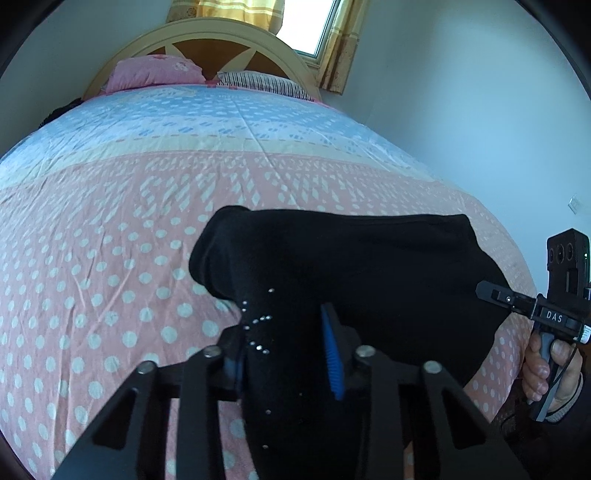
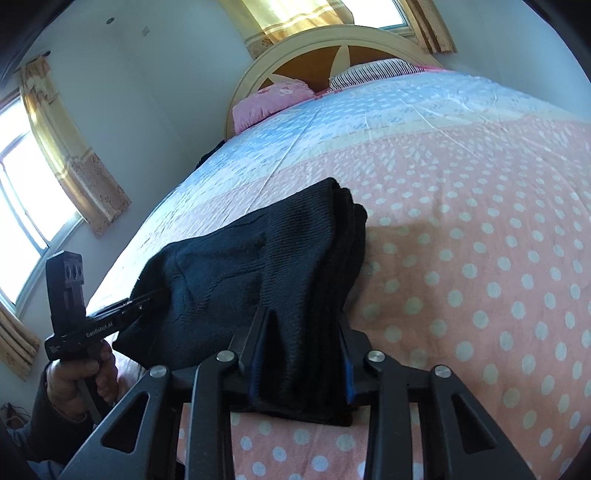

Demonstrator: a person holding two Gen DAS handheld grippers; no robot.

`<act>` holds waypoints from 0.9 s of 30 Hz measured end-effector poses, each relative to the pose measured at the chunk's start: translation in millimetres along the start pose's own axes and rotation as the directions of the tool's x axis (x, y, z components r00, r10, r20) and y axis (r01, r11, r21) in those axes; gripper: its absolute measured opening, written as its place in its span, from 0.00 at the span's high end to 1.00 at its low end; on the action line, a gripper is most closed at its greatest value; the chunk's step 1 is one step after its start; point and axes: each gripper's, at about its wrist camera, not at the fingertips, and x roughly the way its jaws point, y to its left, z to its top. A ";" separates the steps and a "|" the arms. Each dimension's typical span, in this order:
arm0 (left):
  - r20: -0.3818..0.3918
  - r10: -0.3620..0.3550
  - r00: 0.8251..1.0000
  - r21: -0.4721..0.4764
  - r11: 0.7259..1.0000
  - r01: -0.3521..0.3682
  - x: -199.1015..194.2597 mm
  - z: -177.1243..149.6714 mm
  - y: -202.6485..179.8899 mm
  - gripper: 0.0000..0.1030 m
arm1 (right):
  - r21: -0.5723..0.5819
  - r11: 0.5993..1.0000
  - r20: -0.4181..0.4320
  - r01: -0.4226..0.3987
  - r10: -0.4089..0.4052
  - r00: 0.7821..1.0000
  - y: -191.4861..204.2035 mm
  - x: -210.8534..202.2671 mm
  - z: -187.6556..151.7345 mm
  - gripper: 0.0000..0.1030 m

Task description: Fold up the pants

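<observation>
The black pants, folded into a thick bundle, hang between the two tools above the polka-dot bedsheet of the bed, with the far folded end near or resting on the sheet. The left tool is clamped on one end of the pants: dark fabric with small shiny studs fills the gap between its blue-padded fingers. The right tool is likewise clamped on the other end, several stacked layers of ribbed cloth pinched between its fingers.

In the left wrist view the right tool appears at the right edge, its tip buried in the edge of the pants, gripped by the person's right hand. In the right wrist view the left tool shows at the lower left, held by the left hand, its tip meeting the fabric.

At the head of the bed, a pink pillow and a striped pillow lie against the rounded headboard. Yellow curtains hang at the window behind.
</observation>
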 end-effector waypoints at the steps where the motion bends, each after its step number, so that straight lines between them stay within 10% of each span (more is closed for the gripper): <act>1: 0.004 0.003 1.000 0.006 1.000 -0.003 -1.9 -0.2 -1.1 0.75 | -0.002 1.000 0.003 0.004 -0.004 1.000 1.7 -0.9 0.2 0.70; 15: 0.082 0.008 0.997 -0.014 1.000 -0.007 -50.5 10.1 15.2 0.82 | -0.116 0.993 0.030 -0.023 0.026 0.999 58.1 -14.2 37.6 0.73; 27: 0.151 0.159 0.976 -0.066 0.986 -0.150 -100.9 15.9 77.0 0.82 | -0.238 0.962 -0.042 -0.131 0.124 0.991 135.8 54.0 76.4 0.74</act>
